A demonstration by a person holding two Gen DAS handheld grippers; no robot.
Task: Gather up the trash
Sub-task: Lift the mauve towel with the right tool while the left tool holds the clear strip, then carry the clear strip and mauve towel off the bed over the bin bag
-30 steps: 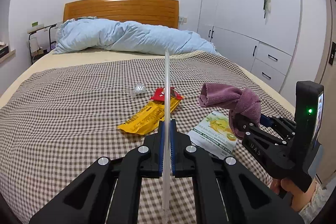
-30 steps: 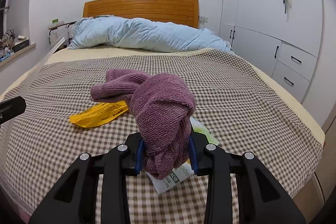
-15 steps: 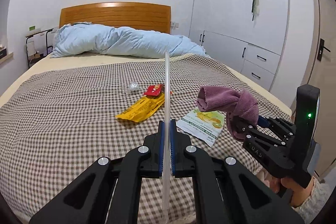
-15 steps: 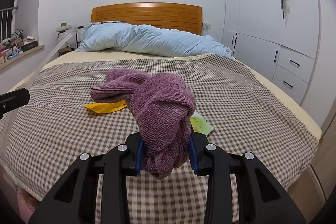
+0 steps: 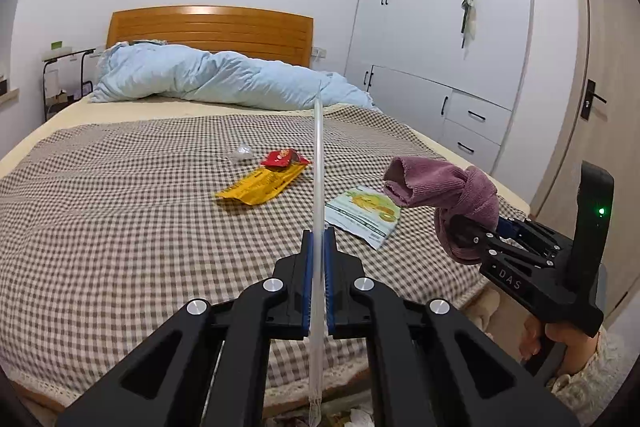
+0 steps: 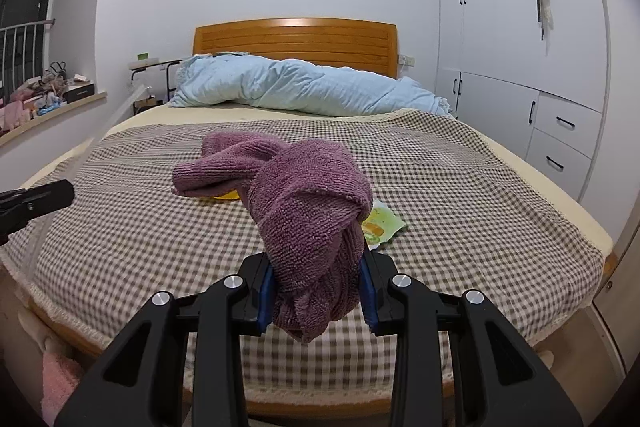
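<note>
Both grippers tilt down toward the checked bedspread [image 5: 120, 211] from its foot edge. The left gripper [image 5: 318, 267] pinches a thin clear plastic strip [image 5: 318, 167]; the right gripper [image 6: 318, 291] clamps a purple terry towel [image 6: 304, 195]. A yellow wrapper [image 5: 260, 185], a red wrapper [image 5: 282, 158] and a green-printed packet [image 5: 362, 211] lie mid-bed.

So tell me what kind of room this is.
A bedroom, most likely: a bed with a wooden headboard, a bunched light-blue duvet, and a white built-in wardrobe along the wall.
</note>
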